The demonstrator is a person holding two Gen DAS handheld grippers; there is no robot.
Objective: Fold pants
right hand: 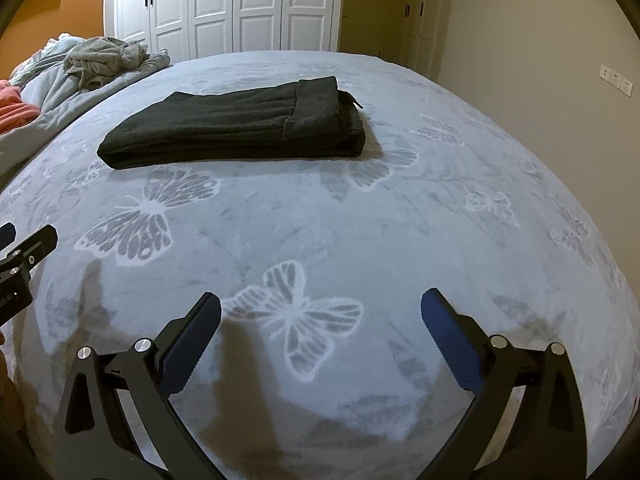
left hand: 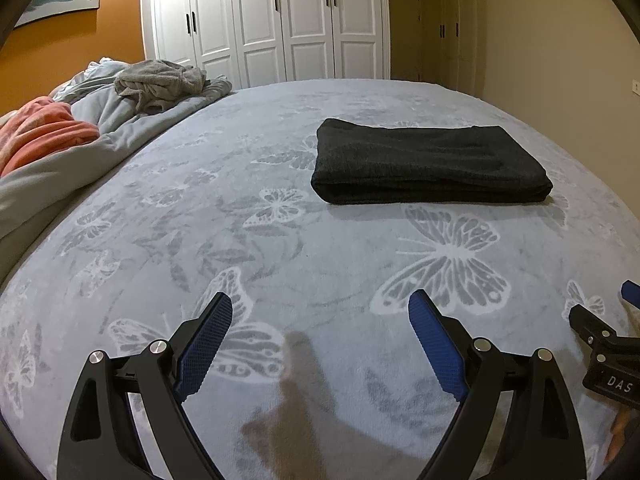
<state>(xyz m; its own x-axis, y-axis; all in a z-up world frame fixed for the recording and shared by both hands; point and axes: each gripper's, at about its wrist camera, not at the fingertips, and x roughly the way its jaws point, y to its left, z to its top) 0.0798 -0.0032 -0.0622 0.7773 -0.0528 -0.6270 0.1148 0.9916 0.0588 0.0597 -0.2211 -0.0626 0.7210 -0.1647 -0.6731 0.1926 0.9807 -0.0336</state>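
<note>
The bed [left hand: 280, 240], covered by a pale grey blanket printed with butterflies, filled nearly the whole of both views. A white wardrobe [left hand: 264, 20] stood behind it, and a heap of bedding [left hand: 120, 108] with a rumpled grey towel [left hand: 160, 80] and something orange [left hand: 44, 128] lay along the left side.

The pants [right hand: 232, 128], dark and already folded into a thick flat rectangle, lay out on the open blanket, well apart from both tools and ahead of them. Their long axis ran across the view, left to right, roughly square to the line of the fingers. In the right wrist view the end with the waistband and a short drawstring pointed right, and the rounded fold faced left. From the left gripper [left hand: 320, 332] the bundle lay ahead and to the right; from the right gripper [right hand: 320, 320] it lay ahead and to the left, so it sat about between the two, neither clearly nearer.

Both grippers hovered low over bare blanket near the front edge of the bed, each with its jaws spread wide and nothing between the blue pads. Each showed at the edge of the other's view, side by side.

Judging by the tidy stack, the folding looked finished or nearly so; any further fold would call for a reach forward to the short ends.
</note>
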